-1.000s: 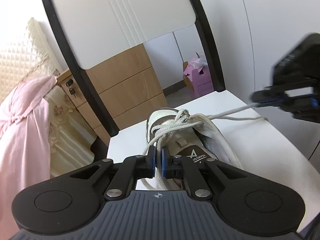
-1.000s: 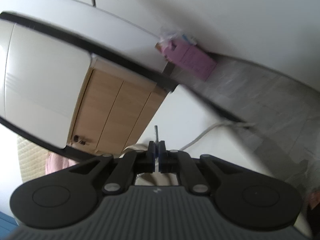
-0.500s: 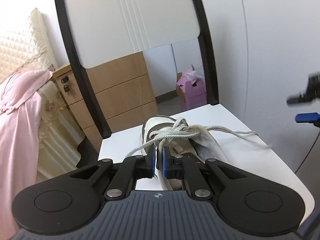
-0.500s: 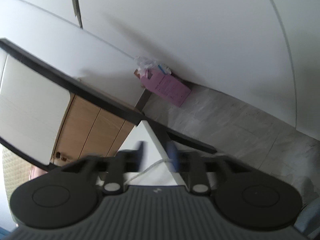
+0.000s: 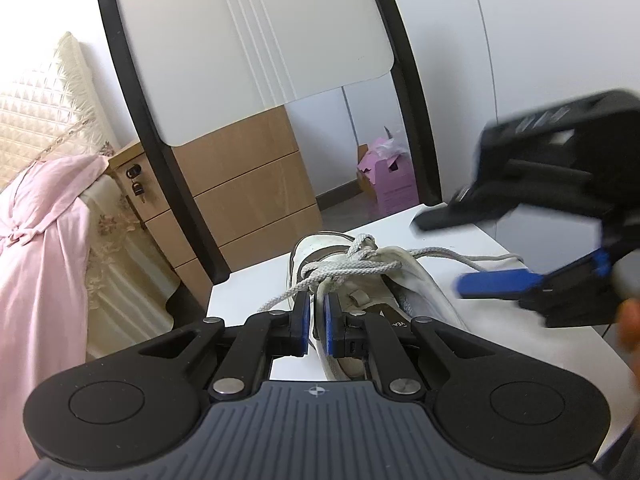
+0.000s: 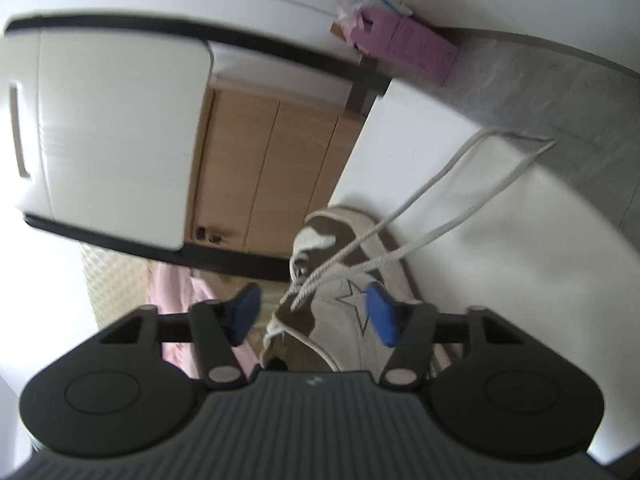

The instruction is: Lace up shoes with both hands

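A white and brown shoe [image 5: 404, 280] lies on the white table [image 5: 460, 344], its grey-white lace [image 5: 352, 268] crossed over the tongue. My left gripper [image 5: 316, 312] sits at the shoe's opening, shut on a strand of the lace that runs in from the left. My right gripper [image 5: 460, 252] hovers to the right of the shoe with a blue pad [image 5: 496, 282] showing. In the right wrist view the right gripper [image 6: 314, 312] straddles the shoe [image 6: 344, 320] and the lace [image 6: 500, 184]. Its jaws are closing, but the pads touch nothing.
A chair back [image 5: 248, 40], white with a black frame, rises behind the table. Behind it stand a wooden drawer cabinet [image 5: 248, 200] and a pink box [image 5: 390, 180] on the floor. Pink cloth [image 5: 40, 240] hangs at the left. A hand [image 5: 630, 324] shows at the right edge.
The right gripper let go of the lace it was pulling taut and opened. It swung back close to the shoe. The lace now lies slack on the table.
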{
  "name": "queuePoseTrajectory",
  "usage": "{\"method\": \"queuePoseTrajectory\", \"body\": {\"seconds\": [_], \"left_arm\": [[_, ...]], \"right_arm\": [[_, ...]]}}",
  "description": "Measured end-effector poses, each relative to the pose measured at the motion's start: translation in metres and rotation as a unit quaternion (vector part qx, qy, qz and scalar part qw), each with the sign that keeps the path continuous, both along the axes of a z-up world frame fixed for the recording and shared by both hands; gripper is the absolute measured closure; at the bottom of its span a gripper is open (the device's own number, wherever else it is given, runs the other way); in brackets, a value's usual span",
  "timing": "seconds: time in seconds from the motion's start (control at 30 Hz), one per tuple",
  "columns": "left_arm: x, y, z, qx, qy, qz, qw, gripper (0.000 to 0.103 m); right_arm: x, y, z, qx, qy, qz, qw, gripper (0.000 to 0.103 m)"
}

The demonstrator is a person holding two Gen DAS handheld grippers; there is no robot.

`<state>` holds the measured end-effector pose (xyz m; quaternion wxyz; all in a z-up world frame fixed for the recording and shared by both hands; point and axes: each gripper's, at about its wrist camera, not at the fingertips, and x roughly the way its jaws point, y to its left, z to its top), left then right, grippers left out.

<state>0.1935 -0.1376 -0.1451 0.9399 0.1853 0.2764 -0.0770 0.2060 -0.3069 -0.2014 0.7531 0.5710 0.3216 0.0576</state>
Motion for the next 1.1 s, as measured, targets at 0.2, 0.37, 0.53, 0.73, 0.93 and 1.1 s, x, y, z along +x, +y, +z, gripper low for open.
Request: {"method": "queuePoseTrajectory", "body": {"seconds": [0.2, 0.37, 0.53, 0.73, 0.93, 1.1], "left_arm": [[0.004, 0.002, -0.001, 0.009, -0.009, 0.042, 0.9990, 0.095], [0.007, 0.008, -0.001, 0.007, -0.009, 0.065, 0.9978, 0.095], [0.008, 0.017, 0.002, -0.001, -0.004, 0.077, 0.9970, 0.095], [0.007, 0.021, 0.003, -0.007, 0.000, 0.089, 0.9960, 0.095], [0.008, 0.022, 0.003, -0.006, -0.001, 0.084, 0.9964, 0.094], [0.011, 0.031, 0.002, -0.016, 0.000, 0.083, 0.9964, 0.094]], "right_arm": [[0.008, 0.008, 0.001, -0.061, -0.007, -0.012, 0.998, 0.101], [-0.003, -0.011, 0.002, -0.099, 0.011, -0.043, 0.994, 0.101], [-0.017, -0.046, -0.002, -0.126, 0.034, -0.060, 0.990, 0.101], [-0.045, -0.076, -0.014, -0.141, 0.079, -0.055, 0.985, 0.101], [-0.048, -0.079, -0.025, -0.146, 0.117, -0.049, 0.981, 0.100], [-0.046, -0.076, -0.003, -0.180, 0.075, -0.066, 0.979, 0.056]]}}
